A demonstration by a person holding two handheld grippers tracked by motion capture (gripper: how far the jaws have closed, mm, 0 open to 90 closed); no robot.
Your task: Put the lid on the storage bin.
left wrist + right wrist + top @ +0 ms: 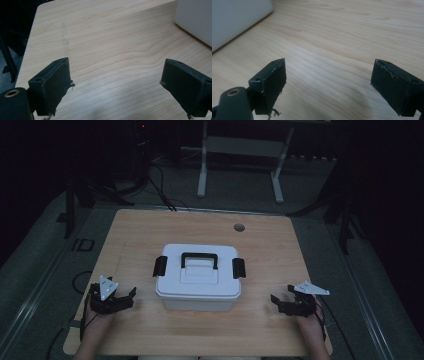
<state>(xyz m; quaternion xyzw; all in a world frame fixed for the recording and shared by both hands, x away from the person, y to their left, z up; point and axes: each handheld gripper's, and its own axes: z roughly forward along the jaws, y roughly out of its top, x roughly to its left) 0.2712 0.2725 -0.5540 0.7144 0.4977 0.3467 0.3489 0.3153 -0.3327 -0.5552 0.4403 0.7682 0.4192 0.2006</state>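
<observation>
A white plastic box [198, 277] with a black handle [199, 259] and a black latch on each side sits shut in the middle of the wooden table [270, 240]. My left gripper [131, 295] rests on the table to the box's left, open, nothing between its jaws. To the box's right lies my right gripper [281, 299], open too and holding nothing. A corner of the box [197, 20] appears at the upper right of the left gripper view. In the right gripper view the box's side [234, 20] fills the upper left.
A small round hole [239, 227] is set into the table near its far edge. Beyond the table stand white desk legs [202, 175] and dark stands, with cables on the grey floor. The room is dim.
</observation>
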